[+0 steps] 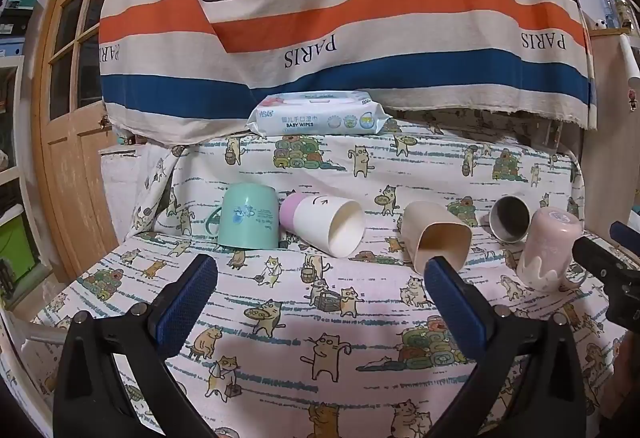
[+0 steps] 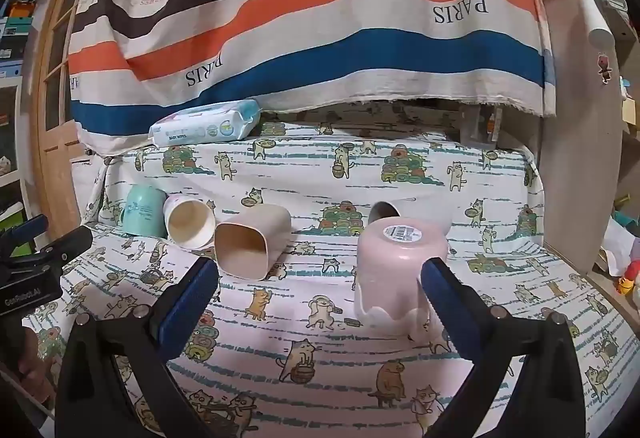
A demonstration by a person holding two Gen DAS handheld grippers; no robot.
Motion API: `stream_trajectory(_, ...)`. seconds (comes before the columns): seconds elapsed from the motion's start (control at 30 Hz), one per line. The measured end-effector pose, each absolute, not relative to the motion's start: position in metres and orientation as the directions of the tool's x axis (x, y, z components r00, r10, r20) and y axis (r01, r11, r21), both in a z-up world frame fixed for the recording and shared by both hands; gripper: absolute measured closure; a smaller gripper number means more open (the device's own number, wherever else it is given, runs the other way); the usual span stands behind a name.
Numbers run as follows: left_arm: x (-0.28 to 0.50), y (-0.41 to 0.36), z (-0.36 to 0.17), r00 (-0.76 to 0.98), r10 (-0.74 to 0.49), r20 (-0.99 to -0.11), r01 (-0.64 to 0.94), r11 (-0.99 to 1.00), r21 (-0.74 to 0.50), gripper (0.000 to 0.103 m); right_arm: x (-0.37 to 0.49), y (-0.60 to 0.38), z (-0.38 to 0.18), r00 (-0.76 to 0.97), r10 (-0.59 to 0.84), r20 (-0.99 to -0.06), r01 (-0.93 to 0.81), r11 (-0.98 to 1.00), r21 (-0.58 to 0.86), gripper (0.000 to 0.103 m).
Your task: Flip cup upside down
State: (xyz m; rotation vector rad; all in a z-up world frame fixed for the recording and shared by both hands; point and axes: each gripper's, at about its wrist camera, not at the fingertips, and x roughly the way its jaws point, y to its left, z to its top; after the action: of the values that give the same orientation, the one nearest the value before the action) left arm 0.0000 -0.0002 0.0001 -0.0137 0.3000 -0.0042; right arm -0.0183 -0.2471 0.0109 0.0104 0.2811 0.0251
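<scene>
A row of cups stands on the cat-print cloth. The mint mug (image 1: 248, 218) (image 2: 142, 212) and the pink cup (image 1: 548, 248) (image 2: 400, 270) stand upside down. The white cup with a lilac base (image 1: 324, 224) (image 2: 190, 224), the beige square cup (image 1: 438, 236) (image 2: 252, 240) and the steel cup (image 1: 510, 218) (image 2: 384, 212) lie on their sides. My left gripper (image 1: 320, 274) is open and empty, in front of the white and beige cups. My right gripper (image 2: 320, 278) is open and empty, its right finger next to the pink cup.
A pack of baby wipes (image 1: 318, 114) (image 2: 204, 122) lies at the back under a striped hanging cloth (image 1: 340, 18). A wooden door (image 1: 68, 118) is at the left and a wooden panel (image 2: 580, 158) at the right.
</scene>
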Motion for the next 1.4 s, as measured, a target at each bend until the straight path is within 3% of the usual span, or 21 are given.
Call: stream_trajectory(1.4, -0.0013, -0.0027, -0.0012, 0.956, -0.014, -0.292, 0.012, 1.000, -0.010, 0.000, -0.0181, -0.2468, 0.0100, 0.959, 0.019, -0.281, -0.020, 1.000, 0.001, 0.001)
